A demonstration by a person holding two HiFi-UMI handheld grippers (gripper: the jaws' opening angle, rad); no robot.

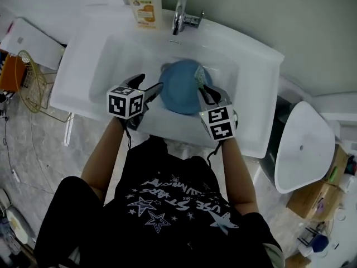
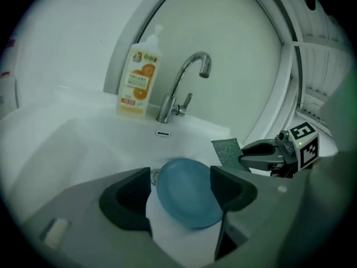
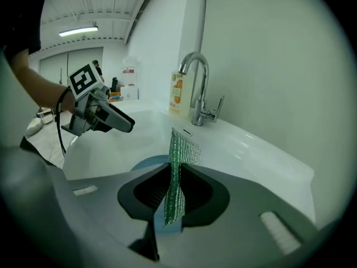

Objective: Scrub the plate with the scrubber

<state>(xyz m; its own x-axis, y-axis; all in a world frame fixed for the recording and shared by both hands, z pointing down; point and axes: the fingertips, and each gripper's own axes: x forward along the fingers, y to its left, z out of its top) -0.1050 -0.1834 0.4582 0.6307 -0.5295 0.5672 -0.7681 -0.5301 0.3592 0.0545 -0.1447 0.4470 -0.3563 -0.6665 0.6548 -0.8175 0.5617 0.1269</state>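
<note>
A round blue plate (image 1: 179, 88) lies tilted in the white sink (image 1: 100, 66), near the basin's front wall. My left gripper (image 1: 148, 85) is open at the plate's left rim. In the left gripper view the plate (image 2: 187, 193) shows between the spread jaws of that gripper (image 2: 181, 178). My right gripper (image 1: 205, 91) is at the plate's right rim, shut on a green mesh scrubber (image 1: 199, 74). The scrubber (image 3: 177, 175) stands upright, pinched between the jaws of the right gripper (image 3: 174, 190), with a sliver of the plate (image 3: 146, 162) behind it.
A chrome faucet (image 1: 181, 15) and an orange-labelled soap bottle (image 1: 146, 4) stand on the sink's back rim. A wire rack (image 1: 33, 82) is on the floor at left. A white bin (image 1: 304, 147) stands at right.
</note>
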